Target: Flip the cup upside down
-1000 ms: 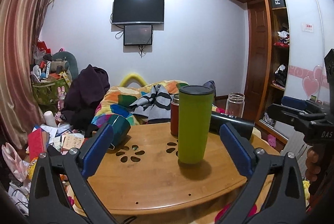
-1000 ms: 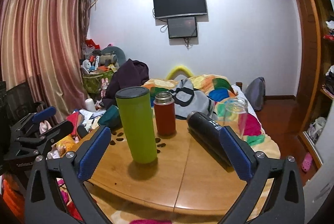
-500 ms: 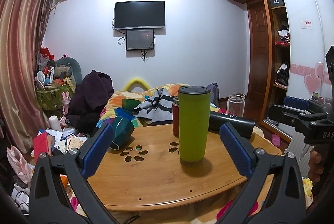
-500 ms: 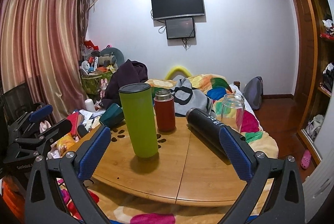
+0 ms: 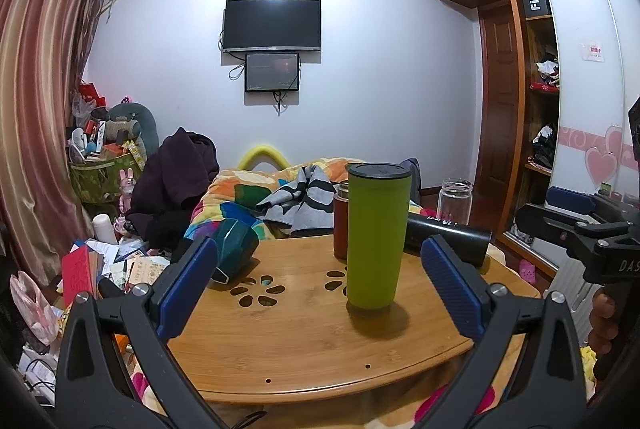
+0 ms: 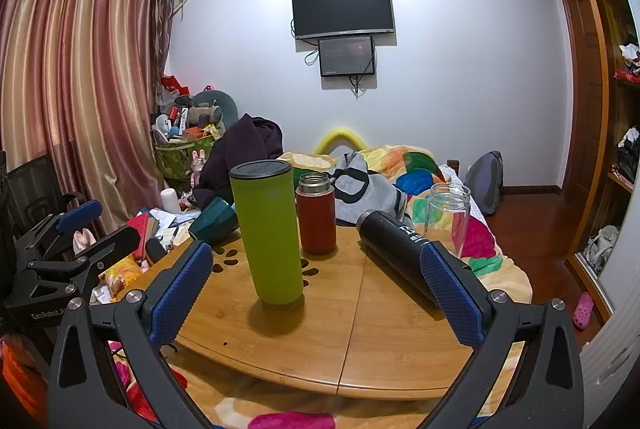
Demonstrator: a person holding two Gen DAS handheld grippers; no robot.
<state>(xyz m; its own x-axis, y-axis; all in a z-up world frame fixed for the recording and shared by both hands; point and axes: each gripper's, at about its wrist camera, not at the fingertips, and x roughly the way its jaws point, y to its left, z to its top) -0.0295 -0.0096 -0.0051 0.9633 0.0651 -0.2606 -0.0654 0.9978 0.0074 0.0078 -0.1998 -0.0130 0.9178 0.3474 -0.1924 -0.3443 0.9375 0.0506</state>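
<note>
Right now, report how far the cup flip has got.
Done: nothing visible; the green tumbler stands upright on the wooden table, its dark lid on top. In hand: nothing. The left gripper and right gripper are both open, short of the tumbler and not touching it. Left: close in, grasp the tumbler, turn it over and set it down lid-first.

Wall television [image 5: 273, 24], striped curtain [image 6: 76, 77]

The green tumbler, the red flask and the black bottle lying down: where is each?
green tumbler [image 6: 272, 237], right wrist view, middle of its upright body.
red flask [image 6: 317, 219], right wrist view, its red side below the steel neck.
black bottle [image 6: 394, 243], right wrist view, its side, lying on the table.
</note>
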